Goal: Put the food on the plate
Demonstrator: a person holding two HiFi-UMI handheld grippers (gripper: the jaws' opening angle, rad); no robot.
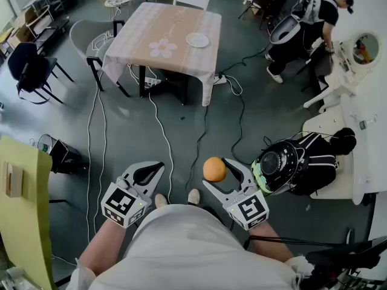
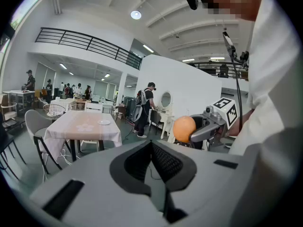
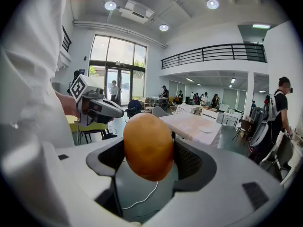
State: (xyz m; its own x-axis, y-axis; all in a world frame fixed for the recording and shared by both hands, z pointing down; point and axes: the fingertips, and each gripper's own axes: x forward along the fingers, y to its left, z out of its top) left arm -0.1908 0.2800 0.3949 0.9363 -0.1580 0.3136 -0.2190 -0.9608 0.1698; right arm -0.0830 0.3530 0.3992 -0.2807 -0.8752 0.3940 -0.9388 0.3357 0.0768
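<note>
An orange, rounded piece of food [image 1: 214, 169] sits between the jaws of my right gripper [image 1: 218, 170], which is shut on it at waist height. In the right gripper view the food [image 3: 147, 145] fills the middle, held by the right gripper [image 3: 149, 142]. My left gripper [image 1: 156, 167] hangs beside it, shut and holding nothing; its jaws meet in the left gripper view [image 2: 151, 144]. A small white plate [image 1: 197, 40] lies on a table [image 1: 158, 24] with a pale pink cloth, far ahead across the floor. The same plate [image 3: 205, 129] shows in the right gripper view.
Cables [image 1: 162, 132] trail over the grey floor between me and the table. Chairs [image 1: 91, 38] stand left of the table, a yellow board [image 1: 24, 192] at my left. A dark backpack [image 1: 302, 162] lies at my right. A person [image 1: 302, 23] stands at the back right by white furniture [image 1: 357, 89].
</note>
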